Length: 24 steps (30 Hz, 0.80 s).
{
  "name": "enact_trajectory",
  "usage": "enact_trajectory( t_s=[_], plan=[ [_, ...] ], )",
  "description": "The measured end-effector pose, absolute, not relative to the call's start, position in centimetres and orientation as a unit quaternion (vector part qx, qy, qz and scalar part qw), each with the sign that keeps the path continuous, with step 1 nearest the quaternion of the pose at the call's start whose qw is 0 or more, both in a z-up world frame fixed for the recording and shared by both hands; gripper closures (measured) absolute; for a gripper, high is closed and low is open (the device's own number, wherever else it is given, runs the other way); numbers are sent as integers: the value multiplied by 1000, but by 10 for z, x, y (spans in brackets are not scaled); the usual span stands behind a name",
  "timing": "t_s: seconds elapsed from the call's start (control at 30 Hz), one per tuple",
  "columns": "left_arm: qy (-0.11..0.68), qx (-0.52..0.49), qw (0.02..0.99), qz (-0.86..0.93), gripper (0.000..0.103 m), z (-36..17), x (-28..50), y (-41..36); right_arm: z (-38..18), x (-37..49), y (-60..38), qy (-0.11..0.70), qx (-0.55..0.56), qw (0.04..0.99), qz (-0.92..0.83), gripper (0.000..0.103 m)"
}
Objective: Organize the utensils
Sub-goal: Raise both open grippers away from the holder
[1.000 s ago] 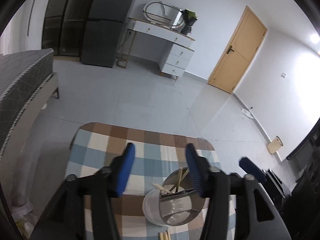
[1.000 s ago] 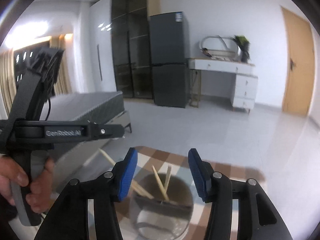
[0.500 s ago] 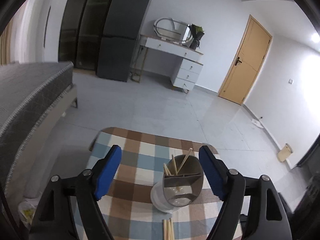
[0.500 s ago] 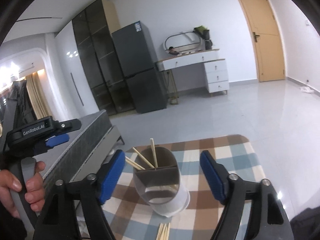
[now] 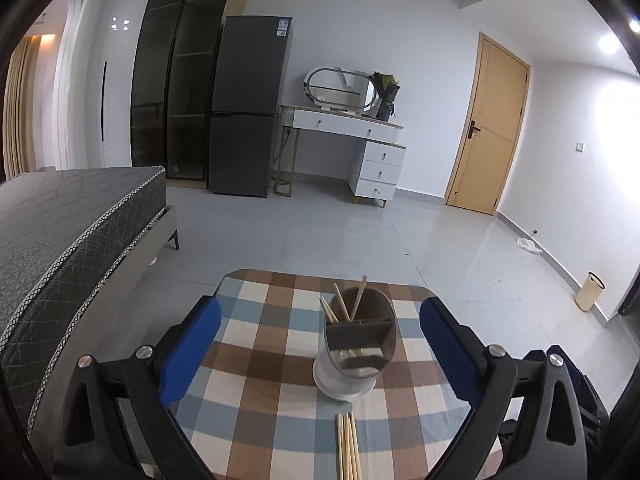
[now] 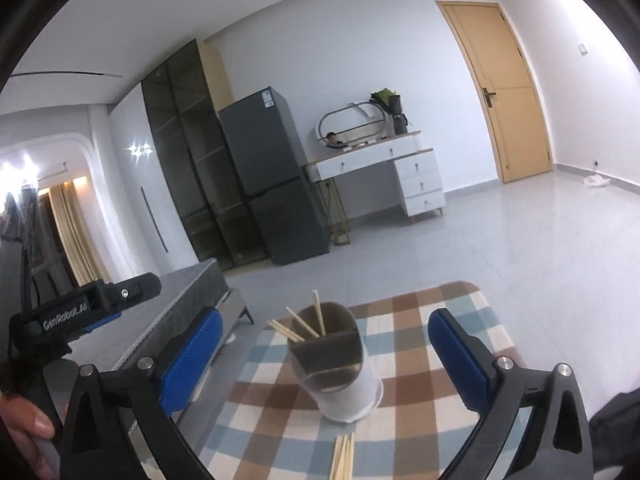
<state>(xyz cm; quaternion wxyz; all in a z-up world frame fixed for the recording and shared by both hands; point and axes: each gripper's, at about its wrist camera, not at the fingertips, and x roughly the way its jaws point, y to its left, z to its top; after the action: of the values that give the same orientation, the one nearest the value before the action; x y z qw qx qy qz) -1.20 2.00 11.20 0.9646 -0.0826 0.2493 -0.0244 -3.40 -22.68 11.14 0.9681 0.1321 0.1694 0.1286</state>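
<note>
Both grippers hover above the table (image 5: 256,364) with nothing in them. The left gripper (image 5: 320,344) has its blue fingers (image 5: 192,344) spread wide at the lower edges of its frame, and the right gripper (image 6: 326,356) is spread just as wide in its own view. The utensil holder (image 5: 358,354), a divided grey cup in a pale base, stands upright at lower centre of the checked cloth, and a few chopsticks (image 5: 340,306) lean out of its far compartment. A loose bundle of chopsticks (image 5: 348,446) lies flat on the cloth just below the holder, near the bottom edge of both frames, apart from its base.

The step in hand looks like the pause between placements: some sticks are in, the bundle is left. Next, one gripper would need to tilt down toward the bottom of the frame, straddle the bundle and pinch it near the middle, then raise it upright over a compartment
</note>
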Motion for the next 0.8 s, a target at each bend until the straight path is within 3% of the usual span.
enact_trajectory(
  t_s=[0.8],
  plan=[
    [278, -54, 959, 5, 6, 45, -57, 14, 54, -86, -225, 215, 76, 966, 125, 0]
  ],
)
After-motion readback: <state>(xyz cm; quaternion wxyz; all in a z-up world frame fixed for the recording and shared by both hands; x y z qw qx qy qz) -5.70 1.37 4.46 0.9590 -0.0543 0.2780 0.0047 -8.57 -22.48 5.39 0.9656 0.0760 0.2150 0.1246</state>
